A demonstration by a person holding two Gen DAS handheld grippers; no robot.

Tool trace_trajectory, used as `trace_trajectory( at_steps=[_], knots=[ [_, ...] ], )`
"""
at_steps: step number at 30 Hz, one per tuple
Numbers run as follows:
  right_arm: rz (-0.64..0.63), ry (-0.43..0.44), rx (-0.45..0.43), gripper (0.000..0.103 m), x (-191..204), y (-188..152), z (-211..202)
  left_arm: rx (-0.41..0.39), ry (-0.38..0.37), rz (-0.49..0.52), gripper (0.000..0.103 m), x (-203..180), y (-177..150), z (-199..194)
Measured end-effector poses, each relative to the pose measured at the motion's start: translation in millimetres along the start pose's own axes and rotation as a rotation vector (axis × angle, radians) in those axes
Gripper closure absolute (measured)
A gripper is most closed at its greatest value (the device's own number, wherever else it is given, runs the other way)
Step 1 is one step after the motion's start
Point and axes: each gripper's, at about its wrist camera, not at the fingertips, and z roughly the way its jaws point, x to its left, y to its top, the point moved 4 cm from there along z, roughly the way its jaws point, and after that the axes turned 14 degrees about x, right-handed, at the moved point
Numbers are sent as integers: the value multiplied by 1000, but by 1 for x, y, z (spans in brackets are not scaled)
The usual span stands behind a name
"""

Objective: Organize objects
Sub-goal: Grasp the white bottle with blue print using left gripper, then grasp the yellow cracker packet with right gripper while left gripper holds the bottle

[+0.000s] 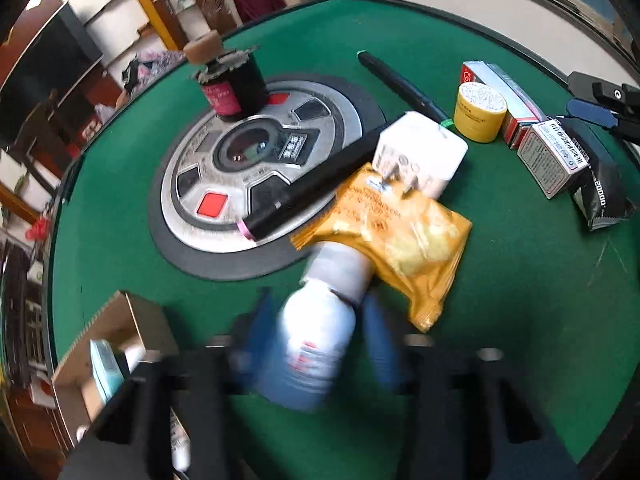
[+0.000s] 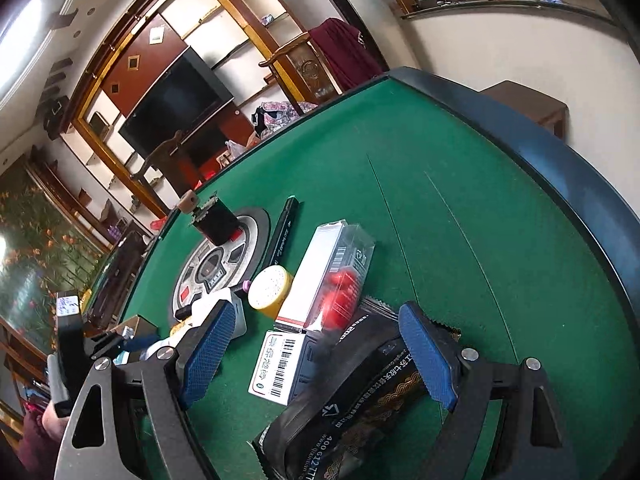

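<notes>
- Green felt covers the table [image 1: 520, 300], with a round metal hub [image 1: 256, 176] set in its middle.
- A cardboard box [image 1: 120, 344] sits at the table's edge, near the left gripper [image 1: 316, 336]; it holds a teal packet and a white tube.
- The left gripper's blue fingers [image 1: 380, 344] flank a white bottle [image 1: 320, 344]. They look to be touching its sides, though blur hides how firmly.
- An orange snack bag [image 1: 400, 240] lies against the bottle's cap, beside a white plug [image 1: 424, 156] and a black pen [image 1: 316, 188].
- Only the right wrist view shows the right gripper [image 2: 316, 352] spread wide, holding nothing, straddling a black pouch [image 2: 360, 392] and a barcoded box [image 2: 280, 364].
- Also there: a yellow tub [image 2: 270, 290], and a clear case [image 2: 336, 276] with red pieces inside.
</notes>
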Motion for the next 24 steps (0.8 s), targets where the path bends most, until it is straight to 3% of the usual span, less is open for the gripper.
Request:
trace_trajectory(
  at_steps=[6,10,14,20,22,24],
  knots=[
    [-28,-25,-7,15,6,-1,1,-32,-76,-77,70,-8,-28,-18],
    [-41,-31,-18,15,12,-2,-6,-140,-176,-197,70,-7,-46,-48],
    [-88,97,20,15,51,-3,-22,-239,-257,-275,70,-1,-75,-79],
    [-178,207,266,11,119,-15,26,-357,-343,-384,70,15,-119,-104],
    [-192,177,340,11,131,-24,52,-383,-353,-419,70,21,-136,-108],
    [-209,84,394,11,141,-32,80,-398,-359,-439,70,27,-150,-109]
  ],
)
